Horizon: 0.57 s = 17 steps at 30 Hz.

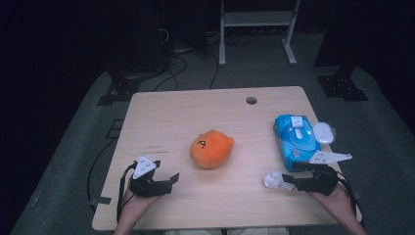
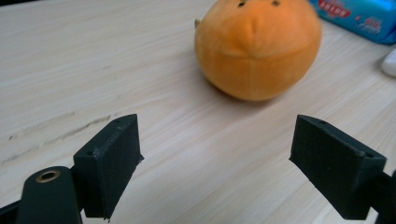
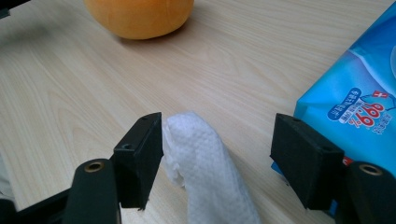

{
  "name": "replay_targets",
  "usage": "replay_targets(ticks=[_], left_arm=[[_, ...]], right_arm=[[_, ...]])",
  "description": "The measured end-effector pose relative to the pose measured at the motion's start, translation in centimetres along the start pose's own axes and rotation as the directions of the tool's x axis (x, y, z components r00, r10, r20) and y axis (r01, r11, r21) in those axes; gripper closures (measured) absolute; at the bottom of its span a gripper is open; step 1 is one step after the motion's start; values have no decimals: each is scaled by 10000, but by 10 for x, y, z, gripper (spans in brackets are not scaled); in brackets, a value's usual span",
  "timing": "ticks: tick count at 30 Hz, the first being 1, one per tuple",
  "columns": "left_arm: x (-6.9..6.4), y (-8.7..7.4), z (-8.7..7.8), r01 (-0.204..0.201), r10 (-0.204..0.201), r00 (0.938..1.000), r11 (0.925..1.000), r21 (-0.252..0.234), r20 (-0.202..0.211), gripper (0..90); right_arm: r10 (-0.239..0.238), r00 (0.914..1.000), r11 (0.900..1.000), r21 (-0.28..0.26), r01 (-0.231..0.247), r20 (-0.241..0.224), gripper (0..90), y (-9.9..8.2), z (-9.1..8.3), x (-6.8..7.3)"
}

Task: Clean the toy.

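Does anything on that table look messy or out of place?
Mostly tidy. A crumpled white wipe lies loose beside the blue wipes pack, between the right tool's open jaws. The pack's white lid stands flipped open.

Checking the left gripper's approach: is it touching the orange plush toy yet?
Apart. The left gripper view shows bare table between the open left gripper and the orange plush toy.

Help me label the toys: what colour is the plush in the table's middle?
The plush is orange, clearest in the left gripper view.
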<state>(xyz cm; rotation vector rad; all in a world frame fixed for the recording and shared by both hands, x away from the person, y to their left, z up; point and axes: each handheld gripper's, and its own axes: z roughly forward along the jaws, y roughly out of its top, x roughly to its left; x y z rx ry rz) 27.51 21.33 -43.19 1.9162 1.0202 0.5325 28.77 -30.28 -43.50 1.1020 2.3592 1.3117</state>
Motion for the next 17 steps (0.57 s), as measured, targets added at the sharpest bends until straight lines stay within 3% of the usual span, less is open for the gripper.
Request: replay_targets(ticks=[8, 17], left_arm=[[8, -12, 2, 145, -141, 9994, 9998, 143, -301, 139], [14, -19, 2, -50, 70, 9974, 9996, 270, -711, 128]], right_arm=[[174, 9998, 9998, -91, -174, -11, 321, -5, 3, -2], [390, 9992, 9988, -280, -391, -42, 315, -12, 6, -2]])
